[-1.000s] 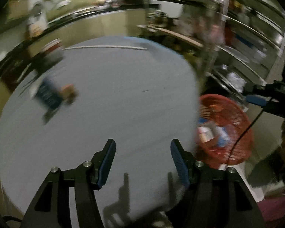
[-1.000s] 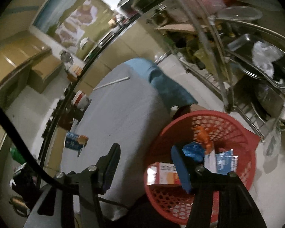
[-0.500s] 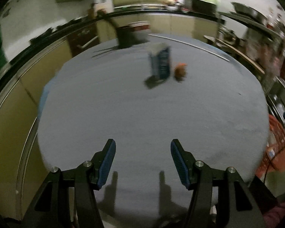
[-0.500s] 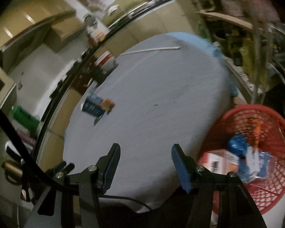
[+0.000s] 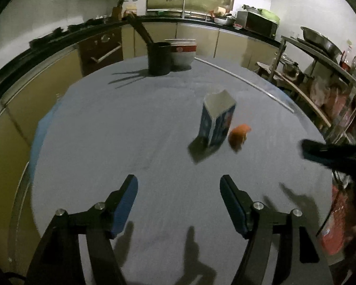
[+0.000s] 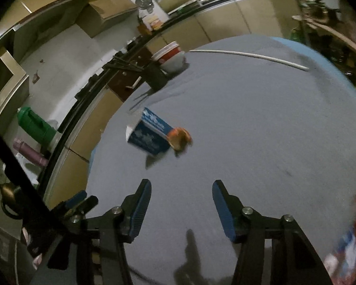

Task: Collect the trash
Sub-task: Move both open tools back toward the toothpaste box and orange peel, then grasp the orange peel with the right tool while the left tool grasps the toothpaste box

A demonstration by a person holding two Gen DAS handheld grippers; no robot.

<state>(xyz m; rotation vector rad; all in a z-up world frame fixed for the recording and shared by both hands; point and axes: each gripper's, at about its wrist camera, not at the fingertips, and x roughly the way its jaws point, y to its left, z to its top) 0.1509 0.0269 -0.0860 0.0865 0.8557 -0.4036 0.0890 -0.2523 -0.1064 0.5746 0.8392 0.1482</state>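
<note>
Trash remains: a blue carton (image 5: 217, 121) and orange scrap (image 5: 238, 136) touching on the tabletop (image 5: 130, 130). Left hand-held gripper (image 5: 178, 194), just widening, and right hand-held gripper (image 6: 181, 198), just narrowing, both gape empty.

My right gripper (image 6: 181, 191) hangs empty, jaws just closing — blue carton (image 6: 149, 136) and orange scrap (image 6: 180, 137) touching ahead on the grey table (image 6: 261, 123).

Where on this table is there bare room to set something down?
Most of the grey table is bare: the wide near stretch between the left gripper and the carton, and the whole left side. It is crowded at the far edge, by the black pot and bowl, and around the carton and orange scrap.
</note>
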